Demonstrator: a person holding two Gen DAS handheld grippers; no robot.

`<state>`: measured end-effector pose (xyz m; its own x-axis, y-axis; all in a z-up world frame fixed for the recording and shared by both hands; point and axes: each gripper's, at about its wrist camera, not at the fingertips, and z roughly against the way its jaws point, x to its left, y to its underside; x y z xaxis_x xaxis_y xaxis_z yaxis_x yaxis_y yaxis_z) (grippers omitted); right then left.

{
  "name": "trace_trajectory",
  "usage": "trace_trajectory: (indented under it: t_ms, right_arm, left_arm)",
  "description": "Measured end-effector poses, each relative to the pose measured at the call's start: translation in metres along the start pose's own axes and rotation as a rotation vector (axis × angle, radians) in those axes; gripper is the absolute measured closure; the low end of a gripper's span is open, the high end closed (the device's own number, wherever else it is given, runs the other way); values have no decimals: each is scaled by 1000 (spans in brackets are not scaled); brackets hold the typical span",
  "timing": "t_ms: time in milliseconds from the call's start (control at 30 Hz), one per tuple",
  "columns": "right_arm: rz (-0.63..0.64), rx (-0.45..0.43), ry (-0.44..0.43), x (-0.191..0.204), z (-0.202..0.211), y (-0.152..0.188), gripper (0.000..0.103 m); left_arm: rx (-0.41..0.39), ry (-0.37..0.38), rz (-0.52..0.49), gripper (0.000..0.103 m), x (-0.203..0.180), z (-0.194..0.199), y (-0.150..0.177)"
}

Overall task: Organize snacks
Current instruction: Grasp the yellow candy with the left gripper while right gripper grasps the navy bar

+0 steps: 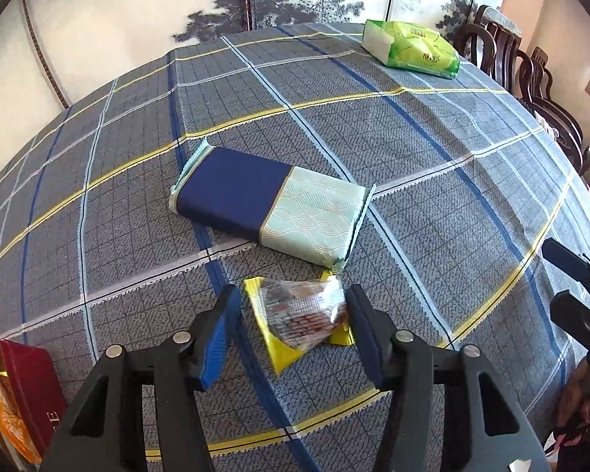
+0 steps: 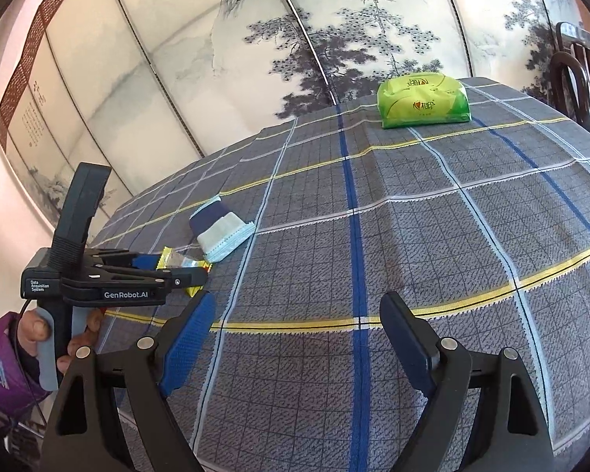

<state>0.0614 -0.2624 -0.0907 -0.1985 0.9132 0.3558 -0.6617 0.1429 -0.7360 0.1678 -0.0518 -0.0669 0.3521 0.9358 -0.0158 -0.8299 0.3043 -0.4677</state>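
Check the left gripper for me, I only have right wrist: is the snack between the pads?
Observer: Yes. The snack lies on the cloth between the left gripper's fingers, with a gap at the left pad.
Operator: Anything left of it?
Observer: A red box at the near left edge, with an orange packet against it.
Operator: Pack behind the snack?
Observer: The pack lies flat, its near corner right by the snack. I cannot tell if they touch.
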Motion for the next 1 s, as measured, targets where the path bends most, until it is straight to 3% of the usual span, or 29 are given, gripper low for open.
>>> trace_trajectory:
  t_ms: [33, 133, 200, 300, 467, 667, 833, 1000]
  right_arm:
    - [0, 0, 1, 0, 0, 0, 17]
    - [0, 1, 3, 0, 0, 0, 17]
    - [-2, 3, 3, 0, 0, 0, 17]
    - [-7, 6, 5, 0, -1, 0, 17]
    - [13, 45, 18, 6, -8, -2, 17]
    - [252, 129, -74, 56, -40, -24, 17]
    - [440, 203, -123, 93, -99, -55, 17]
    - [581, 282, -98, 120, -156, -66, 17]
  left_arm:
    - [-4, 2, -3, 71, -1, 1, 1]
    - [-4, -6, 5, 75, -2, 6, 5]
    - [-23, -9, 40, 76, 0, 16, 12]
    - [-37, 48, 89, 75, 2, 37, 28]
    - [-65, 82, 106, 75, 2, 77, 56]
    - [-79, 103, 138, 75, 13, 107, 74]
    - [-109, 96, 162, 75, 24, 128, 82]
    - [-121, 70, 174, 75, 36, 139, 90]
